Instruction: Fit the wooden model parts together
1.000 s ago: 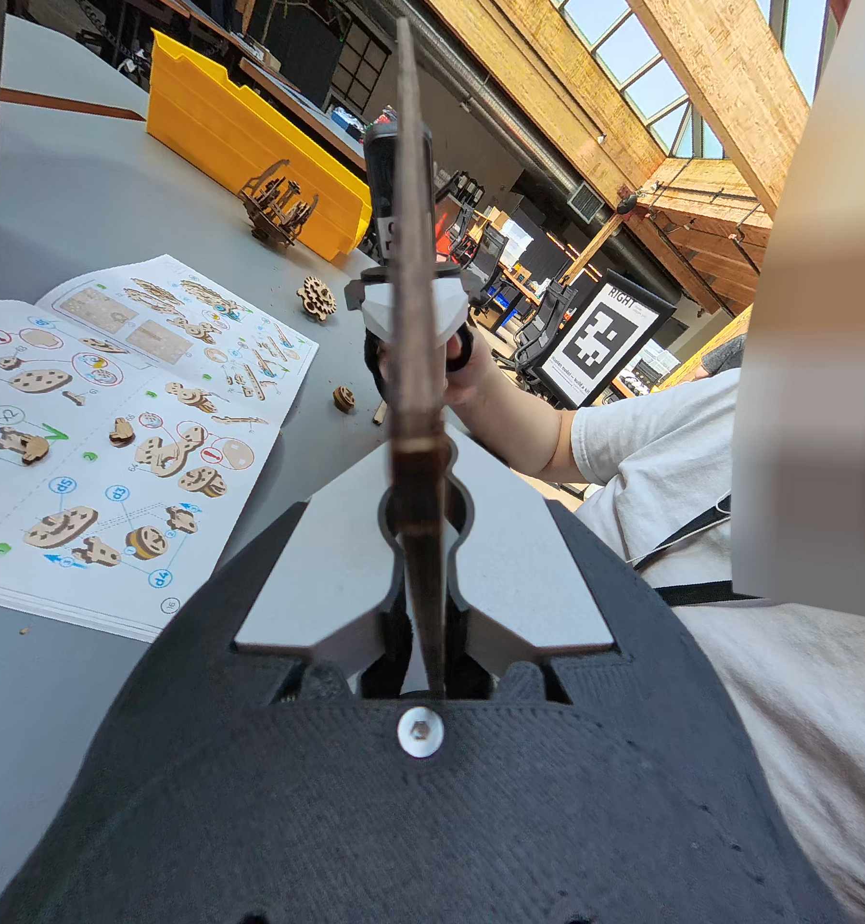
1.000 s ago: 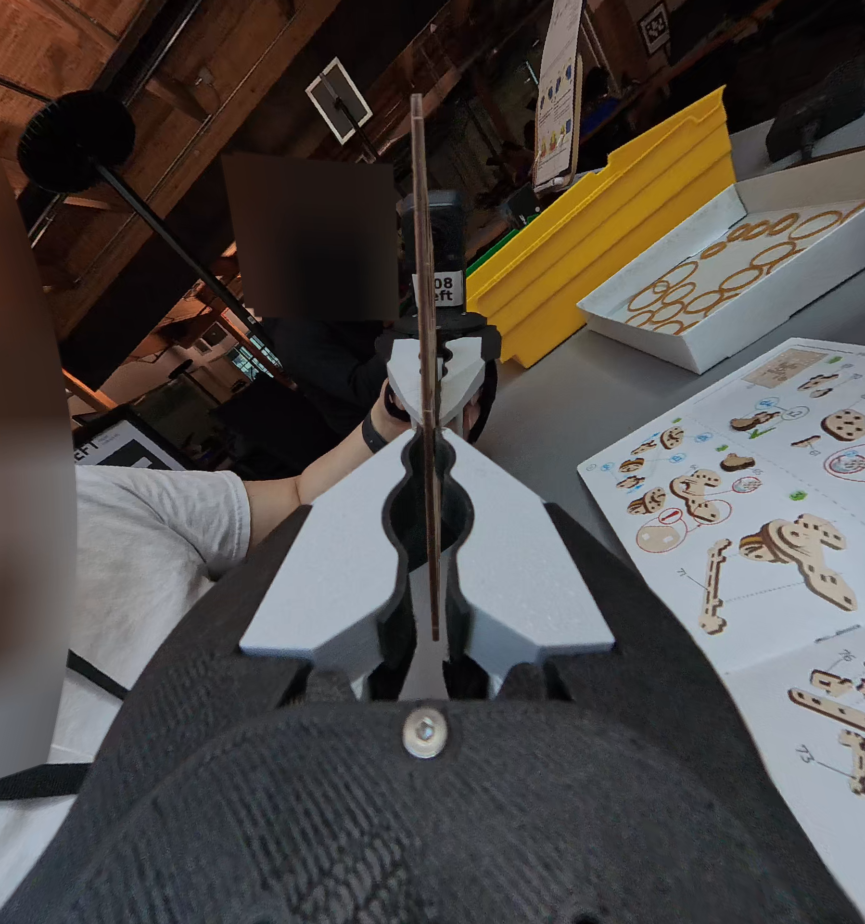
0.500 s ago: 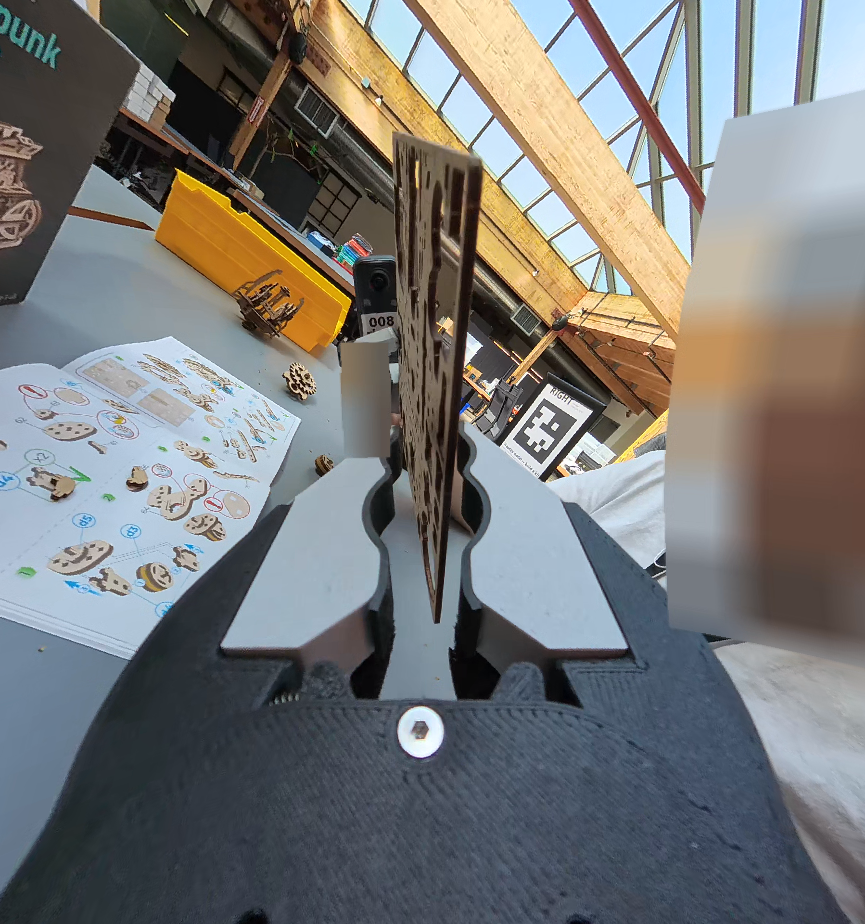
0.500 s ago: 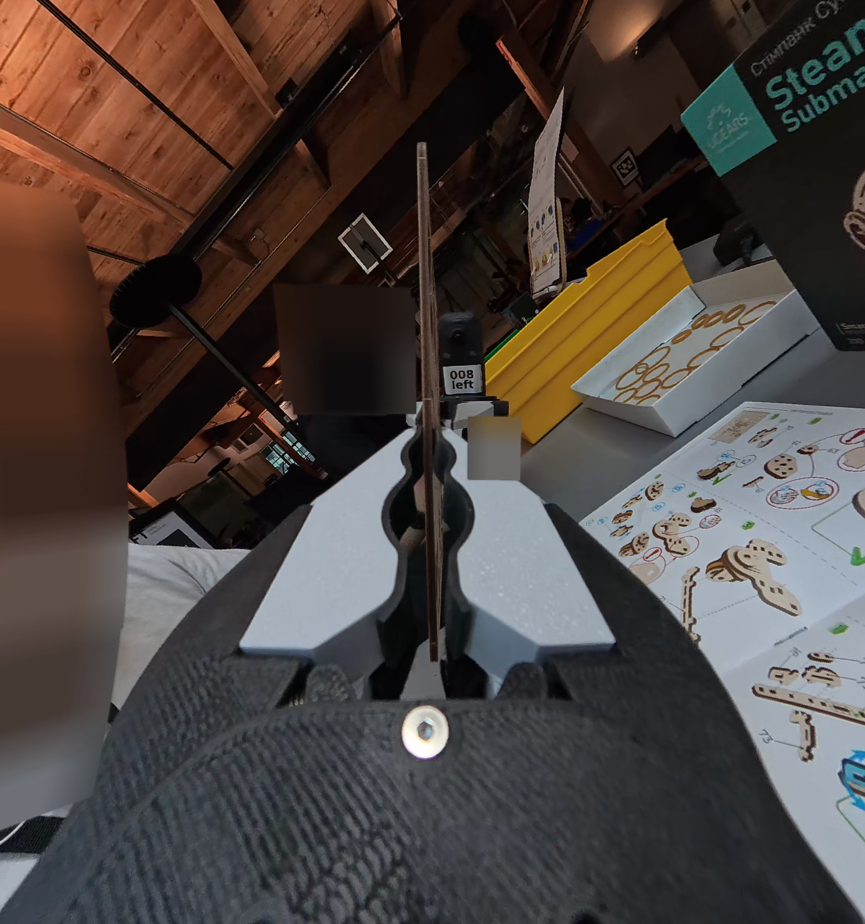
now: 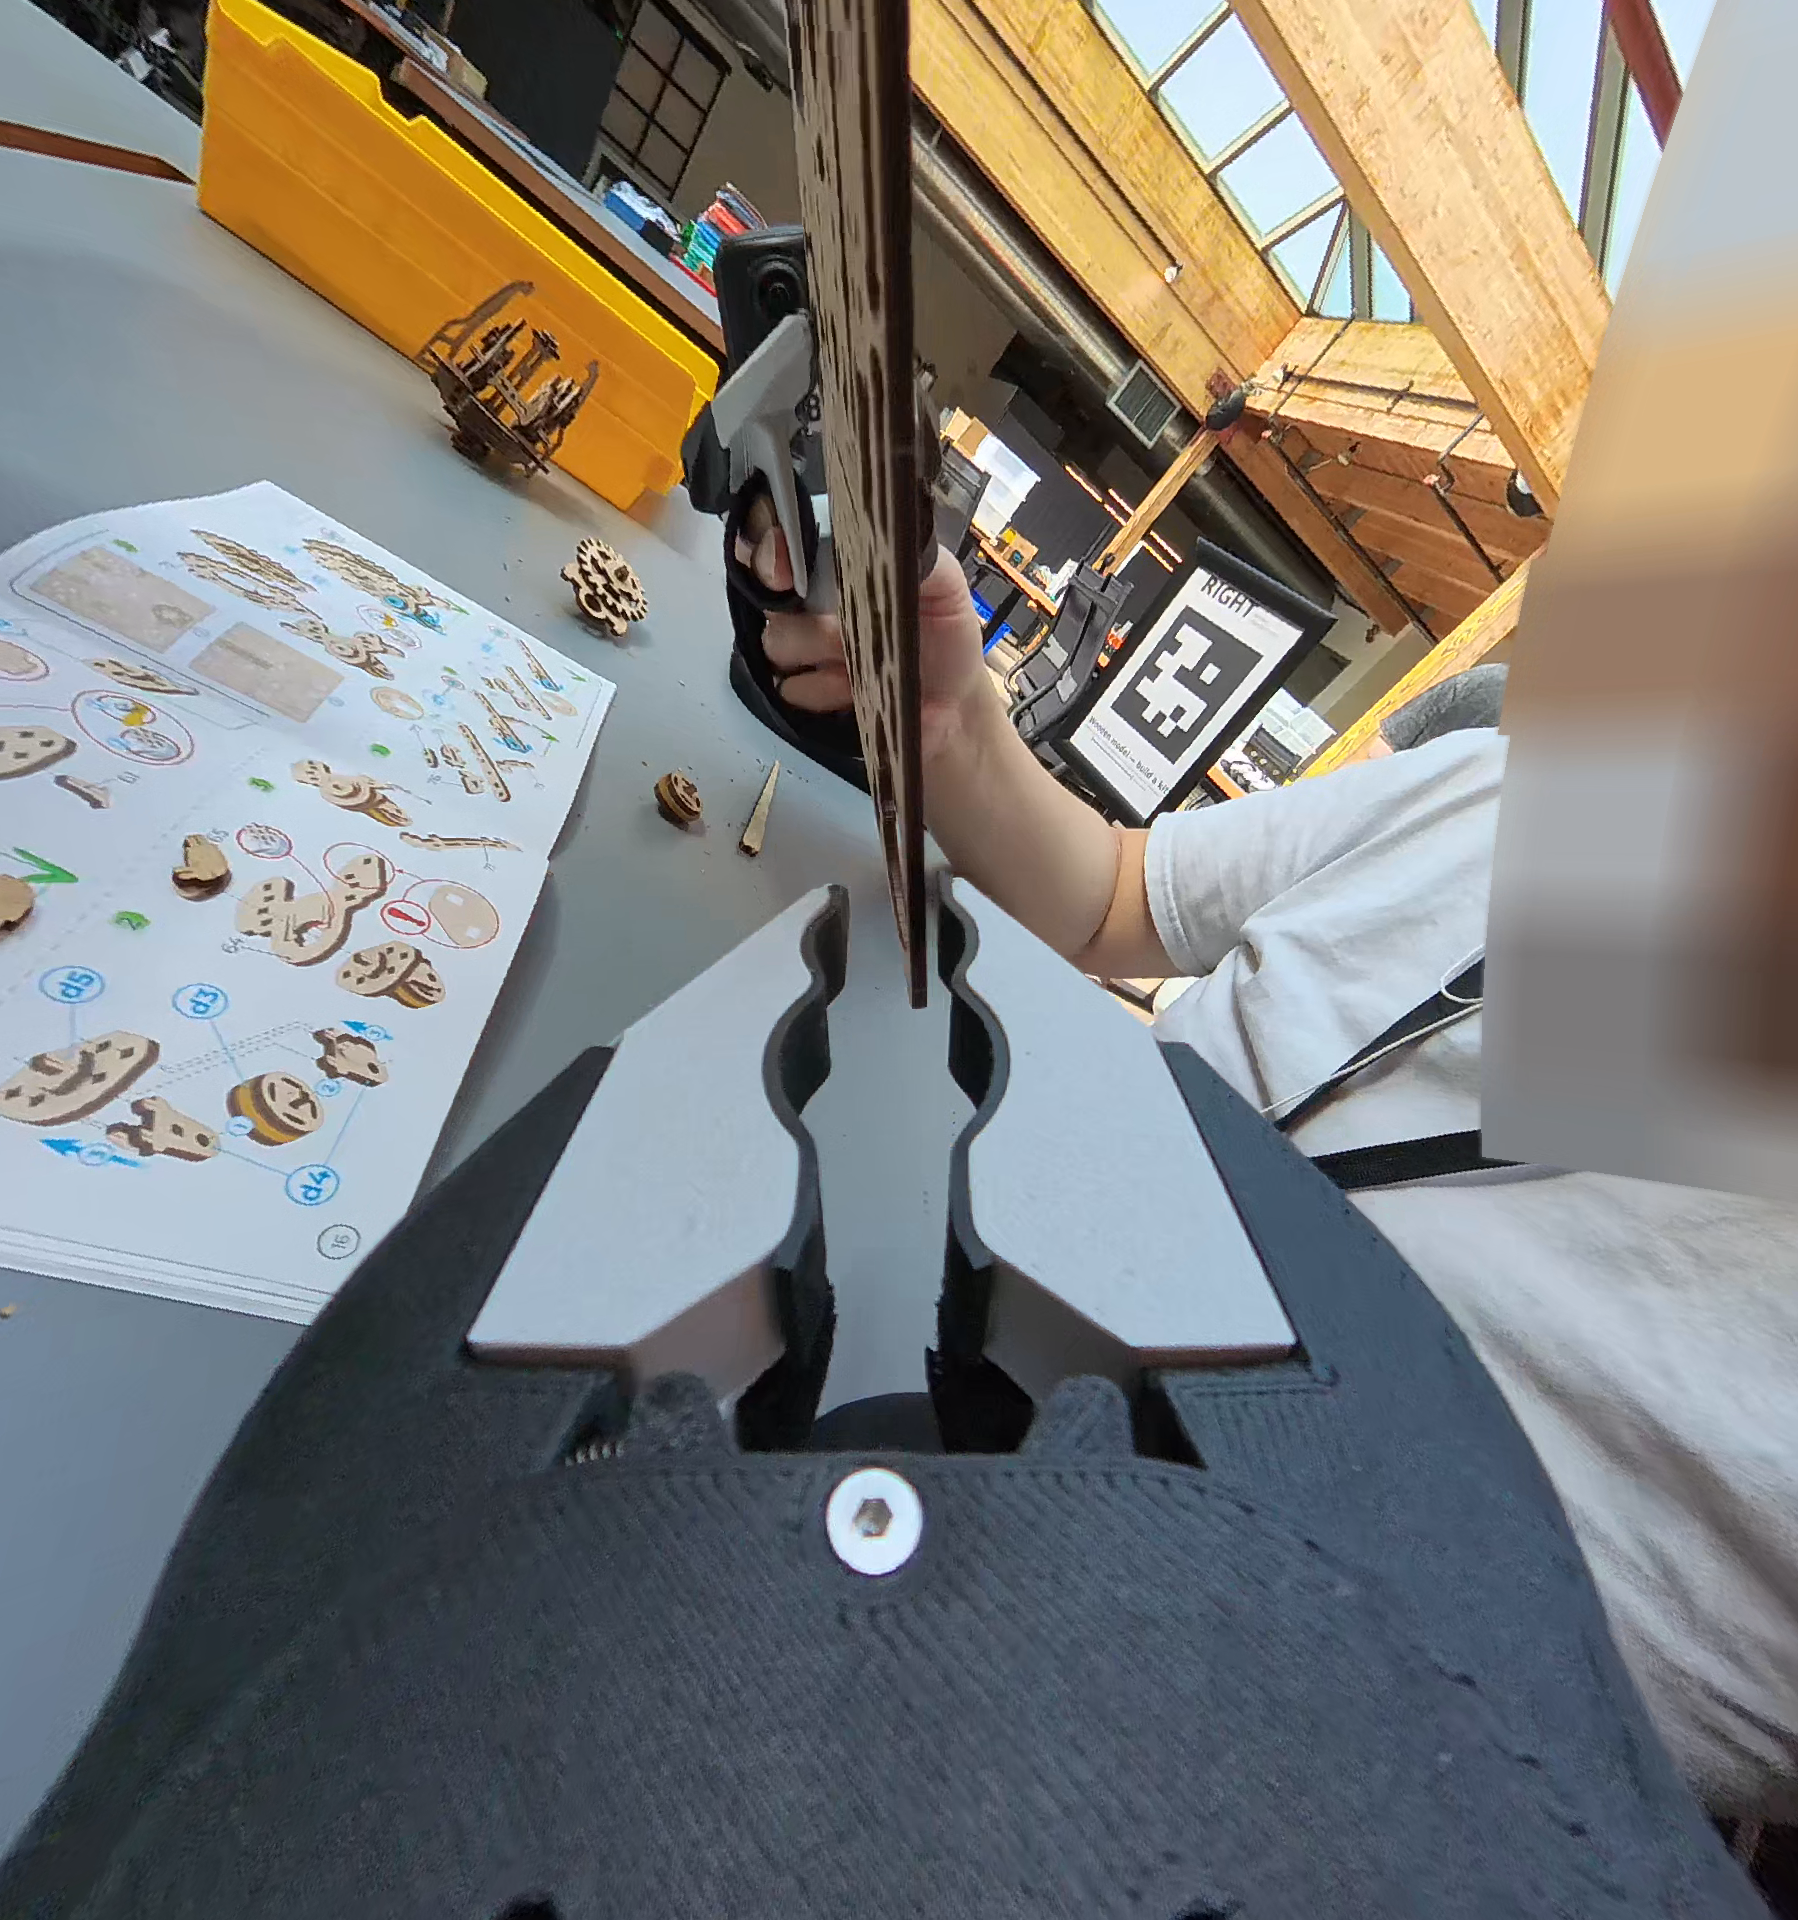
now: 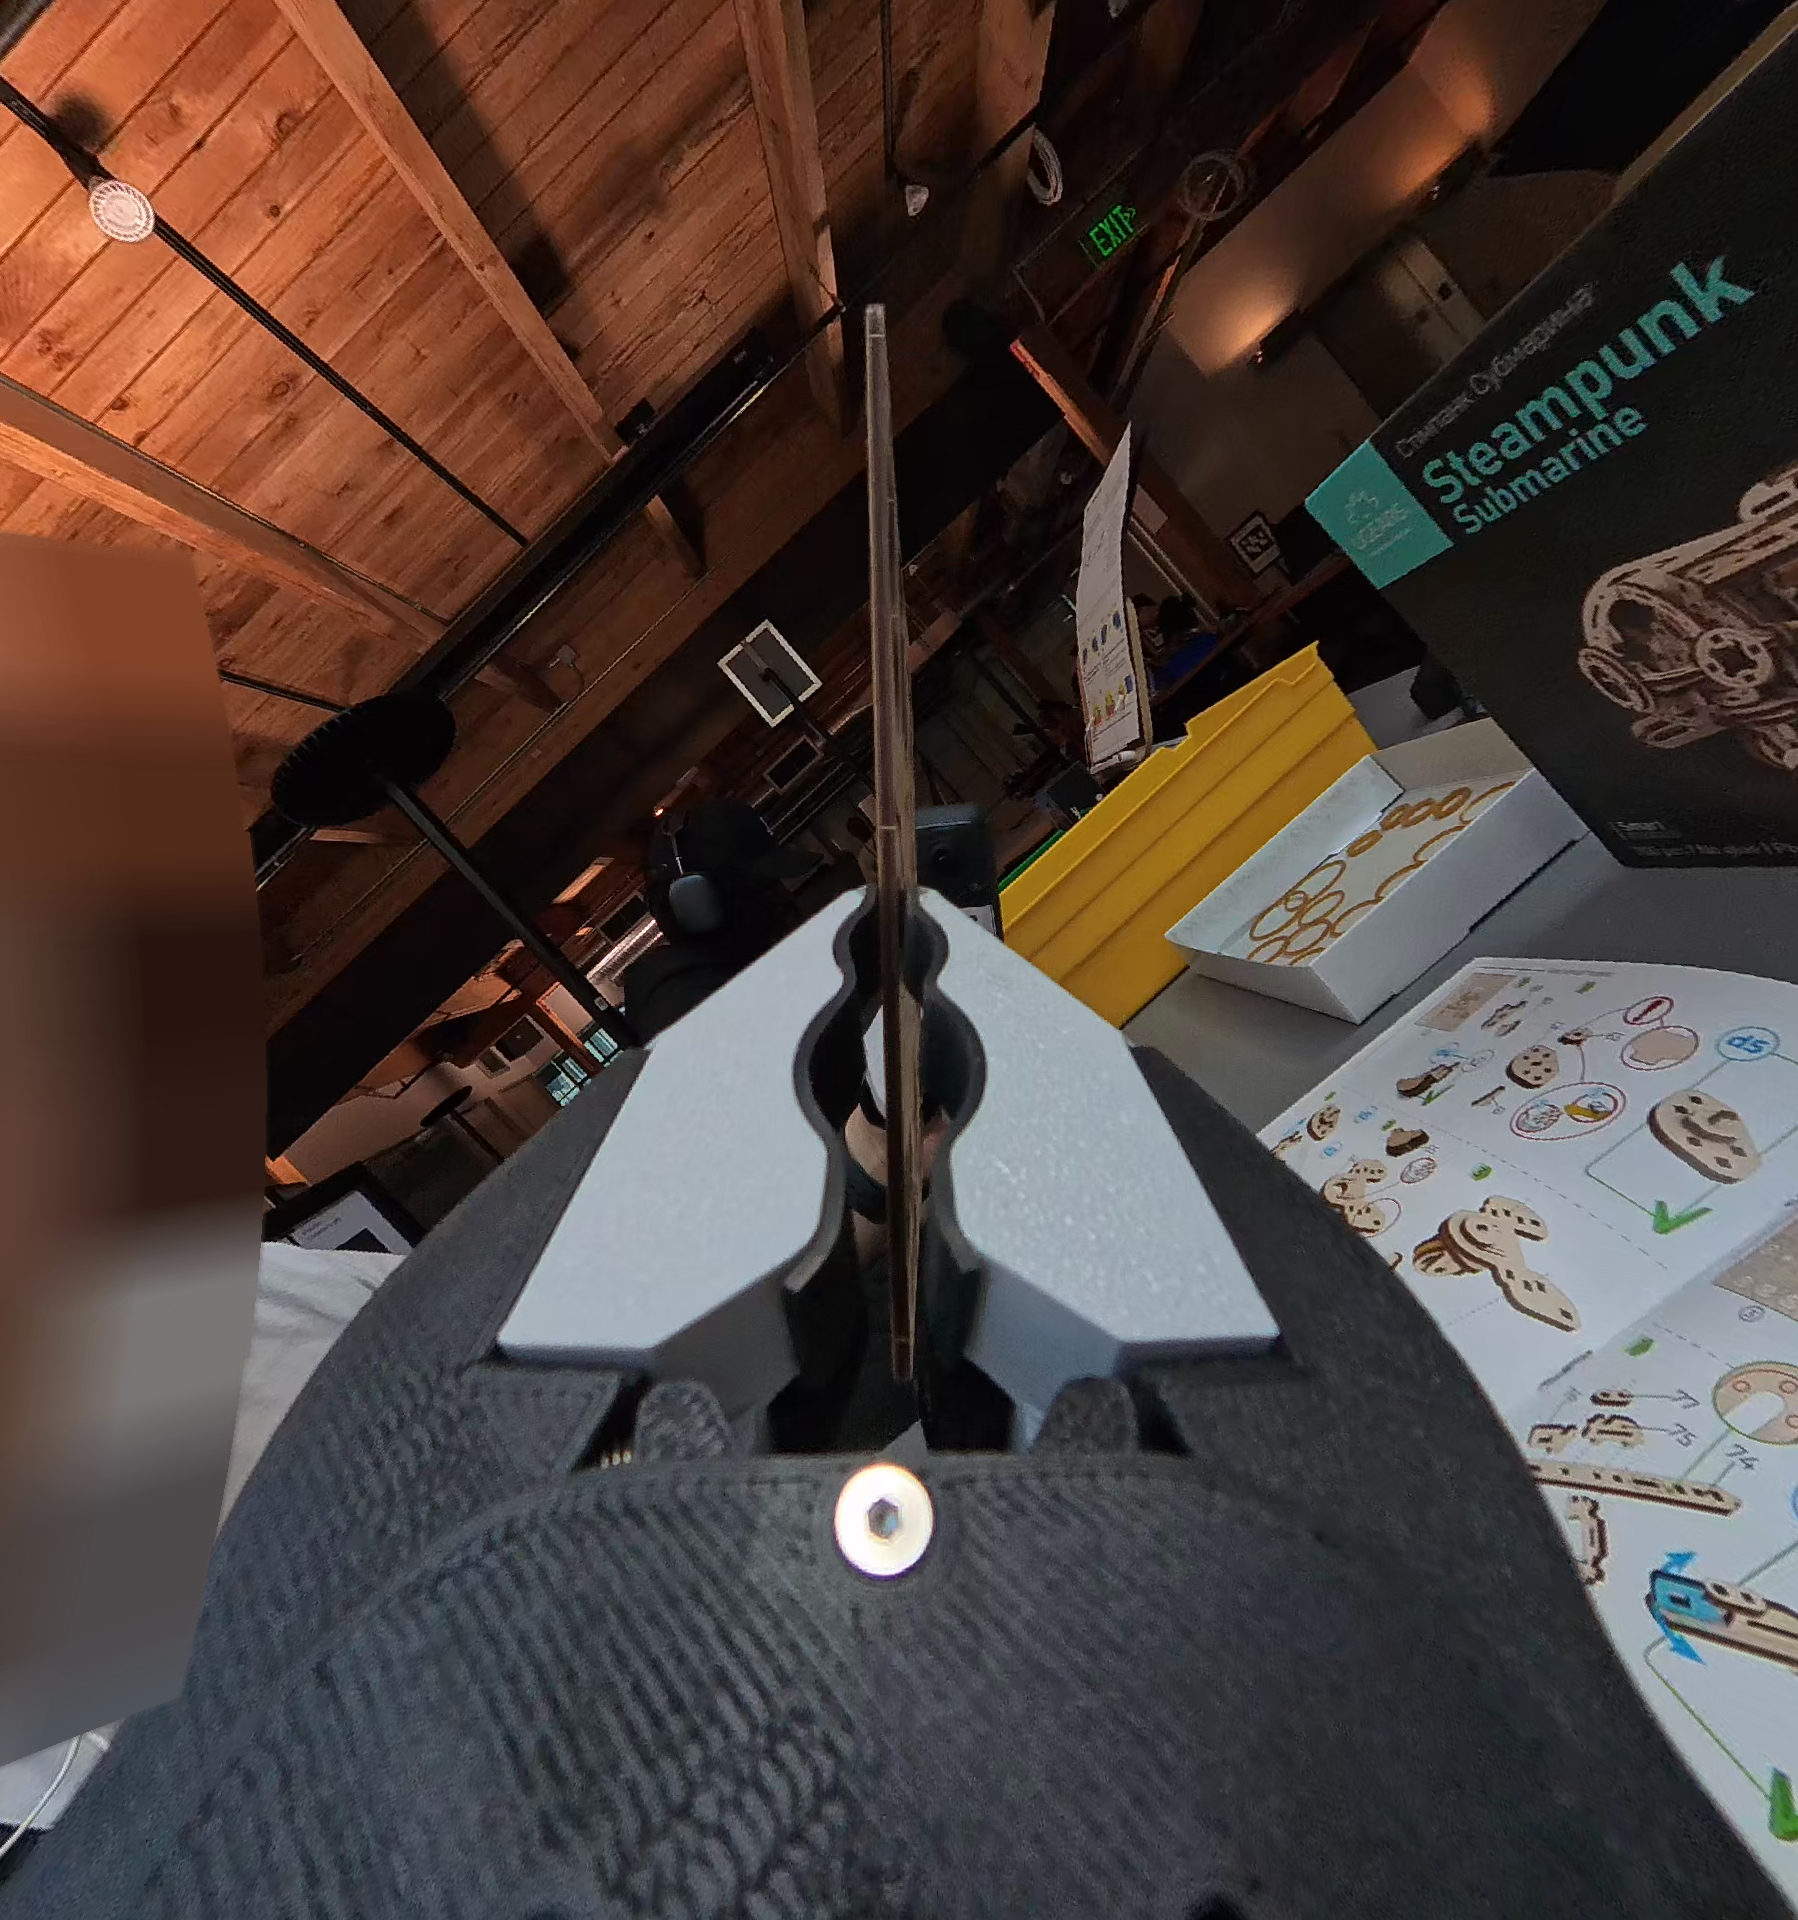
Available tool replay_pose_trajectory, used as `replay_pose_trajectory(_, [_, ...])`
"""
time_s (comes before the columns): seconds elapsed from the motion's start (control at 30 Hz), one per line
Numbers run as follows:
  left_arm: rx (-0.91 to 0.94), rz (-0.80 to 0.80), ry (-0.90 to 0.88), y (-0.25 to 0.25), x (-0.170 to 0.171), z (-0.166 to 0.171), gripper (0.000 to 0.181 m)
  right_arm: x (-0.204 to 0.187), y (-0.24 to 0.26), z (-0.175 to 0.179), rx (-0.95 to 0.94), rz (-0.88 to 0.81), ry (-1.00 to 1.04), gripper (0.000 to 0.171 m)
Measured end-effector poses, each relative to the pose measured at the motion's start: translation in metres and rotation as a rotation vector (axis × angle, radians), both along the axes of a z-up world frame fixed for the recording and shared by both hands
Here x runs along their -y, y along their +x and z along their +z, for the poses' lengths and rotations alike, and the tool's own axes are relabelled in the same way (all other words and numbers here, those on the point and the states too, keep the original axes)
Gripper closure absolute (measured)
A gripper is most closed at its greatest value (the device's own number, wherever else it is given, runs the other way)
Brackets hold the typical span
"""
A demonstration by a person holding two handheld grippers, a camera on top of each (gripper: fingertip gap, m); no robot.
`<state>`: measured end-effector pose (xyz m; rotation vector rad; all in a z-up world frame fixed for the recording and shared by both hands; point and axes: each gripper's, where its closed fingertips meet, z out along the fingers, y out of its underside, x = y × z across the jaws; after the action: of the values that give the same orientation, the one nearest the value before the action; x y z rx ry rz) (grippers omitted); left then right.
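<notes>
Wooden parts sheet (image 6: 893, 831) stands upright, edge-on, w/ laser-cut holes across its face (image 5: 859, 312). Right gripper (image 6: 890, 914) is clamped on it: both grey fingers (image 6: 708, 1143) press the sheet near their tips, sheet's lower edge reaching back toward the gripper body. In left wrist view the same sheet hangs w/ its bottom corner dipping between the tips of the left gripper (image 5: 887, 904), whose jaws are parted, a clear gap on the left side; on the right the sheet sits just beside the fingertip, contact can't be told. So left isn't gripping.

Farther off in left view, the right gripper's handle and the person's hand (image 5: 874, 644) show behind the sheet, arm in a white sleeve.

On the grey table (image 5: 147, 343): open instruction booklet (image 5: 251, 831), a small wooden gear (image 5: 604, 584), a tiny round piece (image 5: 678, 798) w/ a wood sliver beside it, a part-built wooden assembly (image 5: 505, 390) in front of a yellow bin (image 5: 375, 197). Right view adds a white tray of ring-cut sheets (image 6: 1373, 914) and the dark kit box (image 6: 1653, 582).
</notes>
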<state>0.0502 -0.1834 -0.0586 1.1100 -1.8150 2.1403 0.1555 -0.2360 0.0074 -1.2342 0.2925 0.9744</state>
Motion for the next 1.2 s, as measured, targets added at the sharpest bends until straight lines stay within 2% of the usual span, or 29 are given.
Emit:
replay_pose_trajectory(0.13, [0.008,-0.035,0.024,-0.004,0.007,-0.002,0.176,0.002,0.004,0.001,-0.009,-0.014,0.007,0.171])
replay_pose_trajectory(0.33, [0.041,-0.034,0.041,-0.005,0.011,0.0,0.179,0.003,0.006,0.002,-0.029,-0.016,0.015,0.171])
replay_pose_trajectory(0.73, [-0.032,0.052,0.083,0.006,0.002,-0.009,0.181,0.001,0.007,0.001,0.017,-0.043,0.001,0.17])
replay_pose_trajectory(0.83, [-0.048,0.07,0.055,0.009,0.001,-0.007,0.181,0.0,0.011,0.002,0.011,-0.064,-0.003,0.147])
replay_pose_trajectory(0.97, [-0.043,0.066,0.038,0.009,0.002,-0.005,0.181,-0.001,0.013,0.0,0.021,-0.075,-0.014,0.149])
replay_pose_trajectory(1.2, [-0.023,0.089,-0.024,0.009,-0.007,0.006,0.181,-0.004,0.014,-0.006,0.04,-0.095,-0.062,0.136])
